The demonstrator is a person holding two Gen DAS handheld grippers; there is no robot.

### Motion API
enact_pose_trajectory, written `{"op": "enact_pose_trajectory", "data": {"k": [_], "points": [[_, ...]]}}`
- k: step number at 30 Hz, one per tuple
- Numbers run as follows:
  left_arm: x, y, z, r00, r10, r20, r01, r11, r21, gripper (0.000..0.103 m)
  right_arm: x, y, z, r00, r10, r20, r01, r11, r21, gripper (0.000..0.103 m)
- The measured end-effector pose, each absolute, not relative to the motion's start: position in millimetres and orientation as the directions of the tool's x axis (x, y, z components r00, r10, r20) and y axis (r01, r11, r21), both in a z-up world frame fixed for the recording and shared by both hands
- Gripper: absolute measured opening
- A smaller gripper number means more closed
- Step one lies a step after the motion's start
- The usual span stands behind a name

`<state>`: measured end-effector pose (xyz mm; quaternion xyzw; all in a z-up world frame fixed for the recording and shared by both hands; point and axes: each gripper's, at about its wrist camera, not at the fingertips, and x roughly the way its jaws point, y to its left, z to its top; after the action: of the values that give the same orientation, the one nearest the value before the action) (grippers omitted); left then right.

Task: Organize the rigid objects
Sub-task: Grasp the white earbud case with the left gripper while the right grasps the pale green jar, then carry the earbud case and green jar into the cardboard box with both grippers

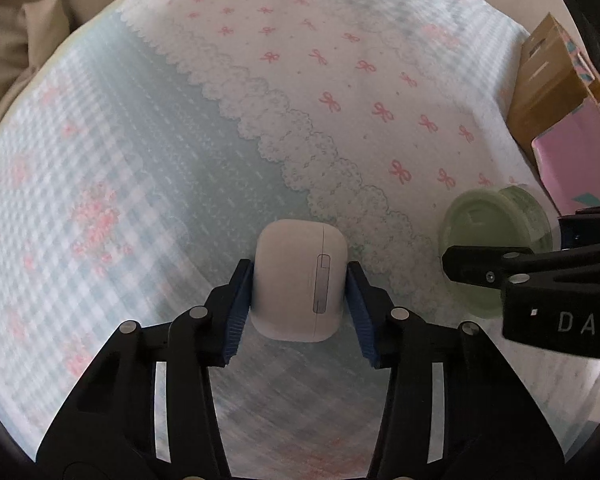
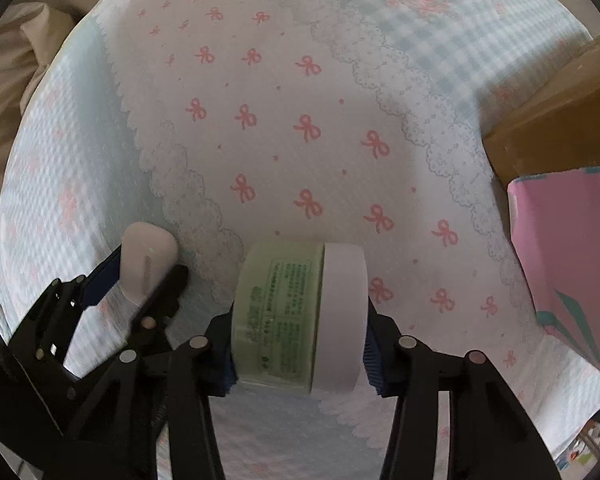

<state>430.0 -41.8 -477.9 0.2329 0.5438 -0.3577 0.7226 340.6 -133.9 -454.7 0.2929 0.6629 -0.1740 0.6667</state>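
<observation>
A white rounded earbud case [image 1: 300, 280] lies on the patterned bedspread [image 1: 300, 80], and my left gripper [image 1: 300, 270] is shut on it, its blue pads pressing both long sides. The right wrist view shows that same case [image 2: 148, 256] in the left gripper [image 2: 140, 276] at lower left. A pale green jar [image 2: 284, 316] with a white lid [image 2: 342, 312] lies on its side. My right gripper [image 2: 300, 340] is shut on it, one pad on the jar's bottom and one on the lid. In the left wrist view the jar [image 1: 488, 216] sits to the right inside the right gripper [image 1: 532, 240].
A brown cardboard box [image 2: 552, 128] and a pink box [image 2: 568, 248] stand on the bedspread's right side; they appear in the left wrist view as the cardboard box [image 1: 548, 80] and pink box [image 1: 576, 160]. Beige fabric [image 1: 12, 40] lies beyond the left edge.
</observation>
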Motion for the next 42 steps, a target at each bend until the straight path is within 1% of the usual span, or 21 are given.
{"op": "enact_pose_trajectory", "data": {"k": [9, 13, 21, 24, 29, 37, 39, 42], "points": [[432.6, -14.5, -465.0, 0.143, -0.280, -0.949, 0.713, 0.694, -0.097, 0.042, 324.5, -132.9, -455.3, 0.089, 0.154, -0.984, 0.578, 0.796, 0.177, 0.043], [432.5, 1.8, -452.7, 0.150, -0.292, -0.945, 0.672, 0.731, -0.120, 0.042, 318.4, -132.2, -443.8, 0.110, 0.166, -0.980, 0.574, 0.794, 0.199, 0.041], [419.1, 40.9, -410.2, 0.181, -0.328, -0.927, 0.603, 0.781, -0.159, 0.042, 289.8, -132.3, -411.8, 0.163, 0.173, -0.971, 0.542, 0.807, 0.235, 0.041], [408.9, 39.6, -392.5, 0.187, -0.345, -0.920, 0.588, 0.790, -0.177, 0.042, 279.1, -129.2, -394.0, 0.198, 0.175, -0.964, 0.521, 0.814, 0.255, 0.041], [379.3, 38.3, -355.4, 0.205, -0.376, -0.904, 0.585, 0.787, -0.195, 0.042, 253.8, -131.8, -350.9, 0.276, 0.215, -0.937, 0.513, 0.792, 0.333, 0.041], [322.4, 25.9, -282.1, 0.233, -0.427, -0.874, 0.598, 0.771, -0.217, 0.042, 201.9, -125.5, -271.9, 0.339, 0.187, -0.922, 0.465, 0.819, 0.337, 0.041], [308.2, 21.1, -269.7, 0.234, -0.440, -0.867, 0.606, 0.763, -0.223, 0.042, 183.0, -130.1, -261.1, 0.354, 0.201, -0.914, 0.467, 0.808, 0.359, 0.041], [282.9, 9.0, -254.1, 0.231, -0.456, -0.859, 0.620, 0.750, -0.231, 0.042, 161.7, -138.7, -249.7, 0.351, 0.174, -0.920, 0.467, 0.819, 0.334, 0.041]]}}
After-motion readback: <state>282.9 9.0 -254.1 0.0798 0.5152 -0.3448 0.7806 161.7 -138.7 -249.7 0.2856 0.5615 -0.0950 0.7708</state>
